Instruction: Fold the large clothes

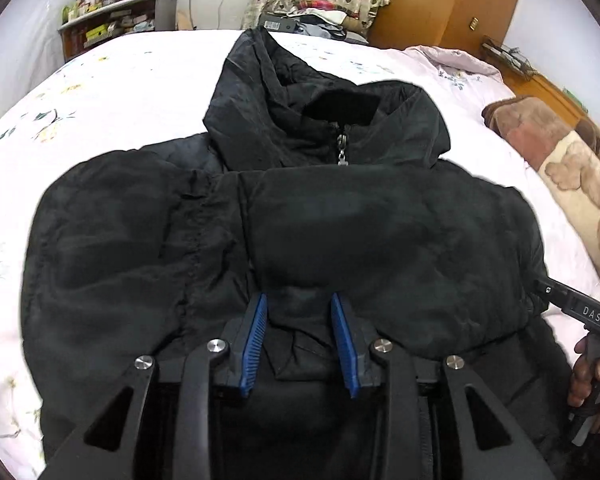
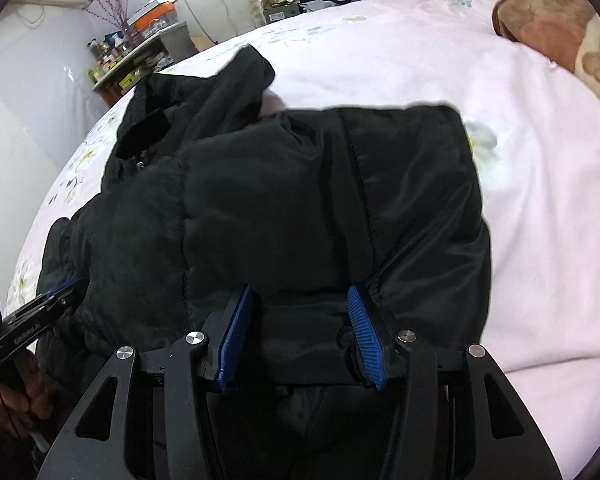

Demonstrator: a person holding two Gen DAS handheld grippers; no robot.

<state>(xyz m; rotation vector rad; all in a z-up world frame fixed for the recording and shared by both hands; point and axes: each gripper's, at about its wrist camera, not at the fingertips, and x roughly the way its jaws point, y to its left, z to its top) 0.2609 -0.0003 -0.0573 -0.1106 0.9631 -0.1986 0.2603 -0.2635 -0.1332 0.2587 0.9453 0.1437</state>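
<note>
- Because the black padded jacket (image 1: pixel 340 224) is thick, quilted and soft, expect it to sag and spring back rather than hold a crease; judge it moderately bulky but not heavy.
- You will find the jacket lying front-up on the bed (image 1: pixel 120 76), over a pale floral sheet, zipped to the collar (image 1: pixel 342 120), hood (image 1: pixel 260 64) spread toward the far side, both sleeves already crossed over the chest.
- Note that its shell looks smooth and shiny, so it is likely slippery; take a deep bite of several layers, not a thin skin of the outer fabric.
- Check the left tongs (image 1: pixel 300 336): the blue pads stand partly apart at the near hem, with a ridge of fabric between them. Whether the pads press on that fabric cannot be told from the wrist view.
- Check the right tongs (image 2: pixel 304 332): they stand wider apart at the hem on the other side, fabric bunched between the pads (image 2: pixel 364 328); firm contact cannot be confirmed there either.
- Take hold at the hem, near each lower corner, so that the bottom edge lifts evenly.
- Avoid gripping at the zipper pull (image 1: pixel 343 156) or the hood; those points would drag the folded sleeves loose.
- Carry the hem toward the collar slowly, since trapped air in the padding may push the fold open.
</note>
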